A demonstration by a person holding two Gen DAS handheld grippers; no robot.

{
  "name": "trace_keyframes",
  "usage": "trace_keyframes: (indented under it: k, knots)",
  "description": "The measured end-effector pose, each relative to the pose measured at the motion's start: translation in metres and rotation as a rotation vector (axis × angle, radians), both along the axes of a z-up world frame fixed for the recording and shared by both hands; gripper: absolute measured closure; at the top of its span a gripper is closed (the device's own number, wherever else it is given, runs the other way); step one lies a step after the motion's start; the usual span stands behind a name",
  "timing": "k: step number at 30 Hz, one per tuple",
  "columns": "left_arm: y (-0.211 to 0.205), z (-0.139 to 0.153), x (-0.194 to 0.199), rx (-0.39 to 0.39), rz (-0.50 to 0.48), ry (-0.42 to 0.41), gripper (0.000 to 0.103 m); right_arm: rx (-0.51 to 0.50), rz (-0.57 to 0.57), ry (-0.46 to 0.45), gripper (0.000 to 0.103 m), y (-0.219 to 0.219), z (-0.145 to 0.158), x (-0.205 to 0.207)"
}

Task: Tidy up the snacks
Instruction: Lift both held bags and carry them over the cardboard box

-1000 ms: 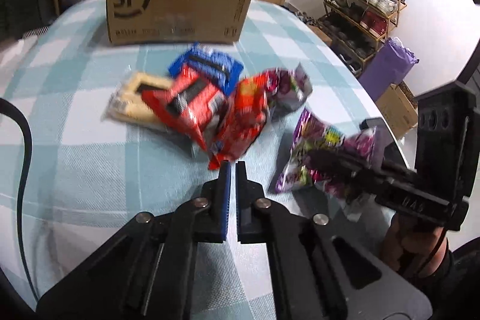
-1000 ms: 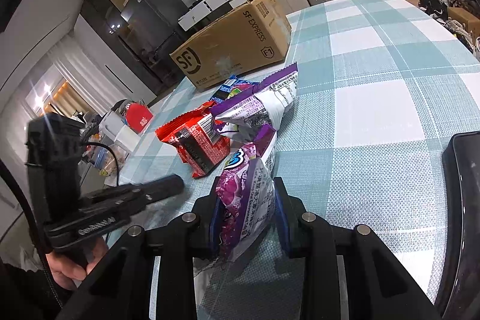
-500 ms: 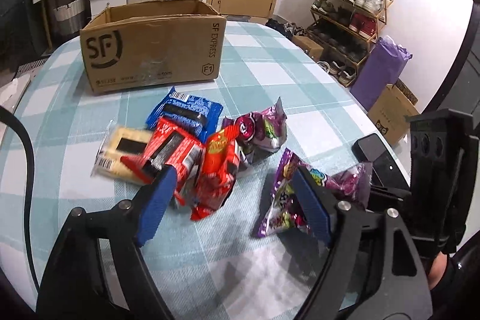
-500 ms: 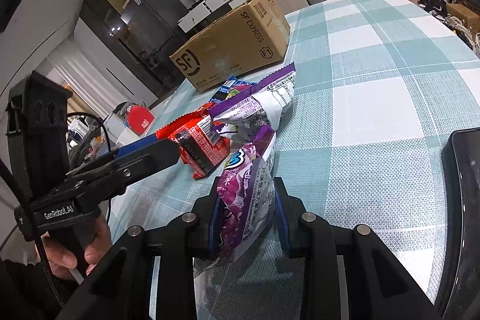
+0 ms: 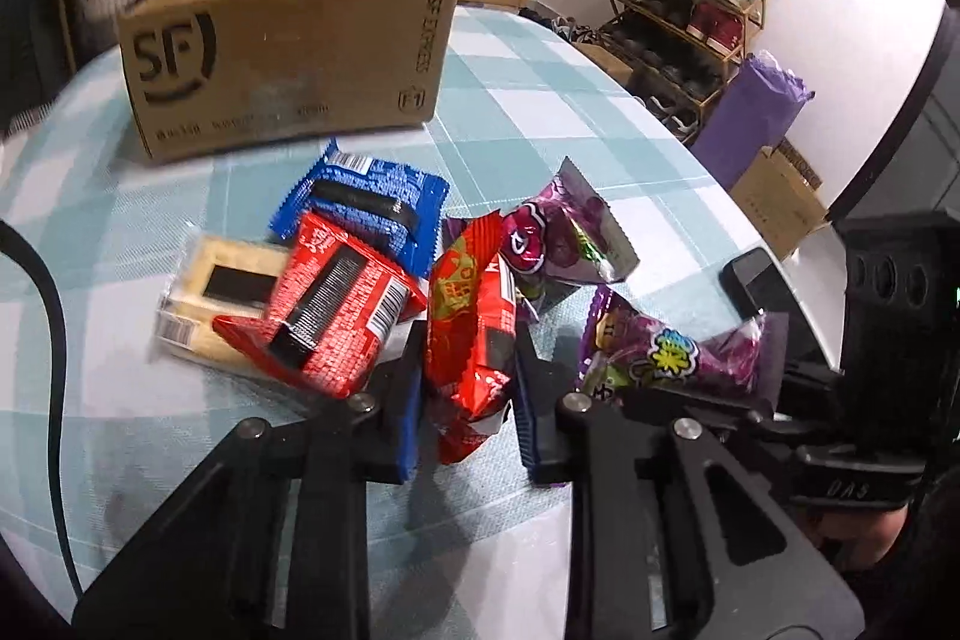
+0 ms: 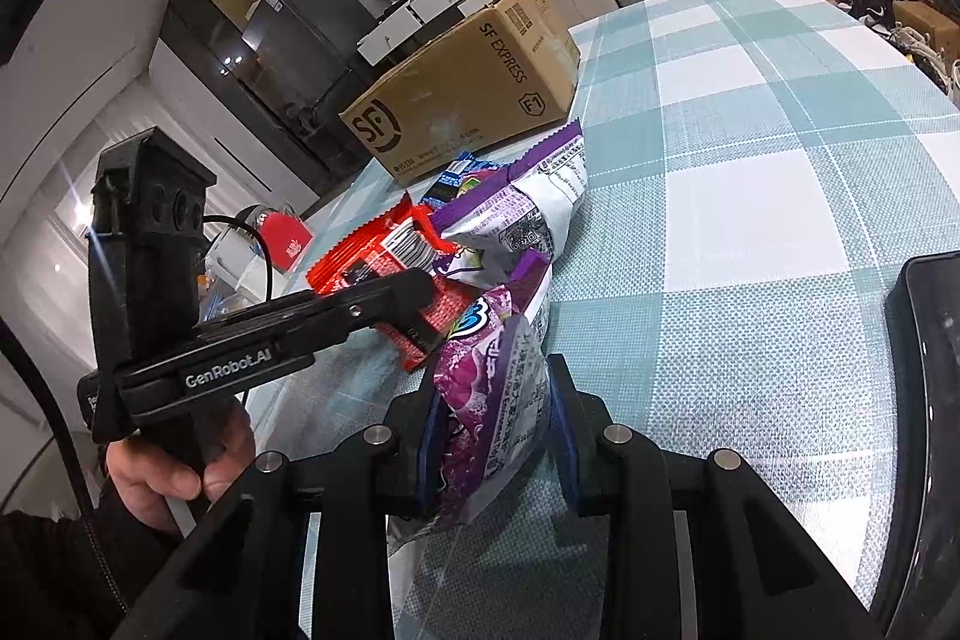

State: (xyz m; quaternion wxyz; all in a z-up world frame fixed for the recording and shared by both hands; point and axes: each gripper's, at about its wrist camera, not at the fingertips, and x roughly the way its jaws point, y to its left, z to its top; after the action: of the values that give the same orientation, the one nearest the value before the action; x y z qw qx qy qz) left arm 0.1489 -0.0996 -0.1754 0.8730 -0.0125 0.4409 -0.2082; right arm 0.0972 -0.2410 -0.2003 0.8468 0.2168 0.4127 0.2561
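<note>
Step in hand, as judged: pick-up of snacks for packing. The left gripper [image 5: 465,403] has just been closing, and its jaws are now pinched on the lower end of a red snack packet [image 5: 471,334] in the pile near the middle of the counter [image 5: 102,196]. The right gripper [image 6: 495,436] is clamped on a purple candy bag [image 6: 495,400], which is raised at its near end toward the counter's near edge.

The cardboard box [image 5: 282,46] stands open-topped toward the far edge, behind the pile. The next move is judged to call for lifting both packets clear of their neighbours and carrying them over the box wall before release; the red packet overlaps others, so some drag is likely.

Left wrist view only: a blue packet [image 5: 366,202], a pale biscuit packet [image 5: 210,292] and a second red packet [image 5: 336,316]. Right wrist view only: the hand [image 6: 174,466] on the left gripper's handle.
</note>
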Motion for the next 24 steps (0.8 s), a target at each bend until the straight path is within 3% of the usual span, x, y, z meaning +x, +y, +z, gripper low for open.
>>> trace_keyframes:
  k: [18, 24]
  knots:
    - [0.024, 0.045, -0.046, -0.017, 0.039, -0.082, 0.081, -0.032, -0.016, -0.019, 0.073, 0.002, 0.008, -0.006]
    - [0.051, 0.065, -0.053, -0.034, 0.096, -0.086, 0.081, -0.025, -0.015, -0.104, 0.073, 0.006, 0.048, -0.014]
